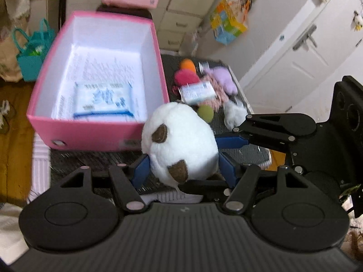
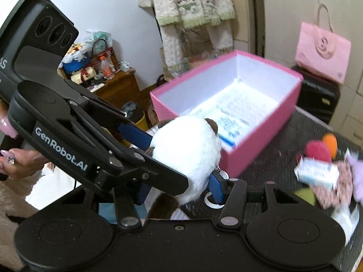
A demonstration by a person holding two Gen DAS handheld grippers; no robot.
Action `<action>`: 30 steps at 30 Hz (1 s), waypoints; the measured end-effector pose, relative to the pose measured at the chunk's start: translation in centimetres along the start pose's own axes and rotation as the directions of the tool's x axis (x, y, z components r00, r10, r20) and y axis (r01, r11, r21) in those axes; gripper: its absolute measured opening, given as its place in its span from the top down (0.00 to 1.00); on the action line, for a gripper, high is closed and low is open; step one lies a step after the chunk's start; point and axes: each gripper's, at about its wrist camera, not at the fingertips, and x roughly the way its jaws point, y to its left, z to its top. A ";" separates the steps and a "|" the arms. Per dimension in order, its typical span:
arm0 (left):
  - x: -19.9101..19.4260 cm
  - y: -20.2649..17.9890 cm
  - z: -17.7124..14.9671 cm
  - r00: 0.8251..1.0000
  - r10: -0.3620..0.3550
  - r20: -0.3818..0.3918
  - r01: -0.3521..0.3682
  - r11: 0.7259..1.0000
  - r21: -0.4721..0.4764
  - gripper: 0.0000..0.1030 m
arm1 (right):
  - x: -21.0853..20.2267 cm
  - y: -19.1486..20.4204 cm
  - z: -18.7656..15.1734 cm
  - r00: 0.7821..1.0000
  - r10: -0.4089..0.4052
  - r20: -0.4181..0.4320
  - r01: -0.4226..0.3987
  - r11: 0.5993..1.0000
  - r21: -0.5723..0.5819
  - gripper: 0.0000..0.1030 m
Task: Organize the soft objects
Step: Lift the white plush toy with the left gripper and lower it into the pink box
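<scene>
We see a white plush ball with brown felt patches [image 1: 179,145] held above the dark ribbed counter [image 1: 95,158], just short of the near wall of the pink cardboard box with a white interior [image 1: 99,133]. In the left wrist view the box lies at about eleven o'clock from the toy.

The left gripper [image 1: 181,165] has its blue fingers [image 1: 141,170] pressed against both flanks of the plush, so we judge it closed on the toy. The right gripper [image 2: 179,181] also brackets the same toy, one blue finger [image 2: 215,187] touching its lower side; it appears clamped on it as well.

The box holds a printed sheet and a flat packet [image 1: 103,99]. At roughly one o'clock on the counter sits a heap of remaining items: a red pom-pom [image 1: 186,77], an orange pom-pom [image 1: 187,64], a green pom-pom [image 1: 206,112], a lilac plush piece [image 1: 223,79] and a small white carton [image 1: 197,91].

Risks, as we judge them: with two grippers sharing one compressible toy, unequal pulls could squeeze it out sideways. Releasing before it clears the near wall would drop it on the counter, and a low carry could nudge the light box.
</scene>
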 end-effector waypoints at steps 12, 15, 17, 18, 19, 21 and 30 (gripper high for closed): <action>-1.2 3.9 5.2 0.983 0.118 0.141 -0.126 0.991 0.049 0.37 | 4.3 -1.6 6.3 0.996 0.020 0.084 -0.018 0.999 -0.028 0.43; -0.8 5.7 6.9 0.978 0.128 0.165 -0.135 0.990 0.034 0.37 | 5.8 -3.1 7.9 0.994 0.032 0.103 -0.031 0.999 -0.011 0.43; -0.2 6.8 7.7 0.975 0.137 0.176 -0.143 0.989 0.024 0.37 | 7.1 -3.8 8.8 0.994 0.042 0.101 -0.041 0.999 -0.017 0.43; 0.1 7.3 8.0 0.974 0.140 0.180 -0.147 0.989 0.028 0.37 | 7.8 -4.2 9.1 0.995 0.041 0.096 -0.038 0.999 -0.029 0.43; 0.6 7.9 8.2 0.973 0.142 0.181 -0.149 0.989 0.026 0.38 | 8.5 -4.4 9.4 0.995 0.037 0.091 -0.034 0.999 -0.037 0.43; 1.7 9.2 8.6 0.977 0.142 0.161 -0.147 0.989 0.020 0.38 | 10.2 -4.9 9.8 0.997 0.039 0.061 -0.036 0.998 -0.043 0.43; 5.8 12.7 9.4 0.985 0.154 0.073 -0.155 0.988 0.002 0.42 | 15.2 -6.1 10.3 0.998 0.026 -0.065 -0.032 0.995 -0.091 0.43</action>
